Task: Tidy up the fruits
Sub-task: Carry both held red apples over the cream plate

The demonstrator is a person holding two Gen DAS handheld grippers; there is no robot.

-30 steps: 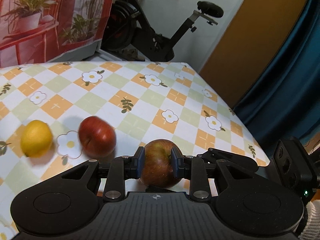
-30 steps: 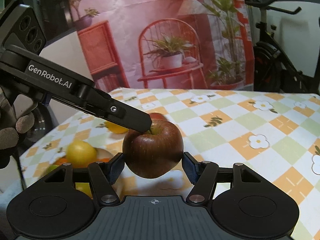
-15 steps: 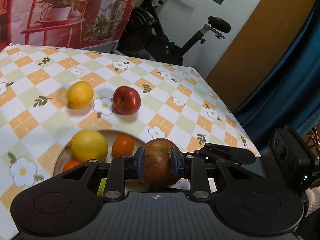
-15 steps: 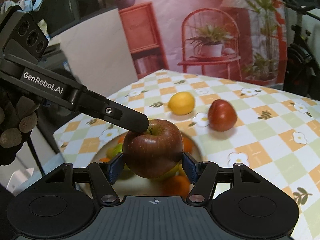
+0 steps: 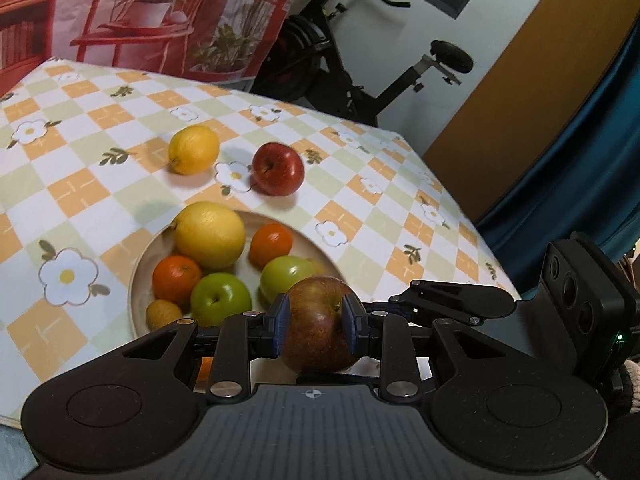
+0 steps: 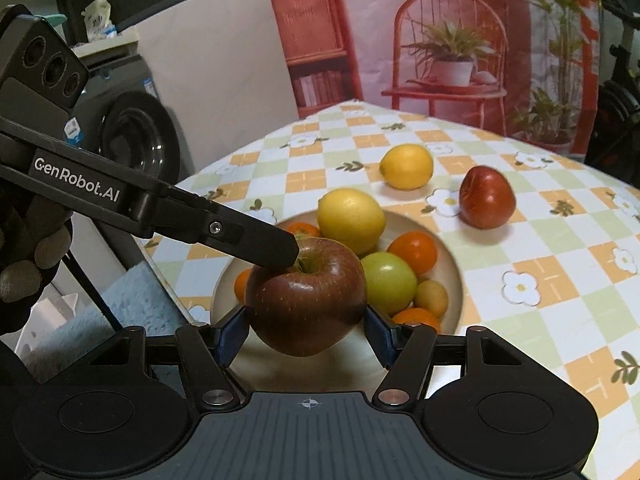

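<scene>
At lower centre of both wrist views, I see the dark red apple (image 5: pixel 320 326) hanging over the near rim of the fruit bowl (image 6: pixel 454 268). My left tongs (image 5: pixel 315 326) grip it top and bottom; my right tongs (image 6: pixel 307 330) clamp its sides. A lemon (image 5: pixel 193 149) and a red apple (image 5: pixel 278 168) lie on the tabletop (image 5: pixel 72 184) beyond.

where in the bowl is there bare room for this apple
The bowl is bare along its near side, below the held apple. The far half is crowded: big lemon, green apples, oranges. Open tablecloth lies right of the bowl.
</scene>
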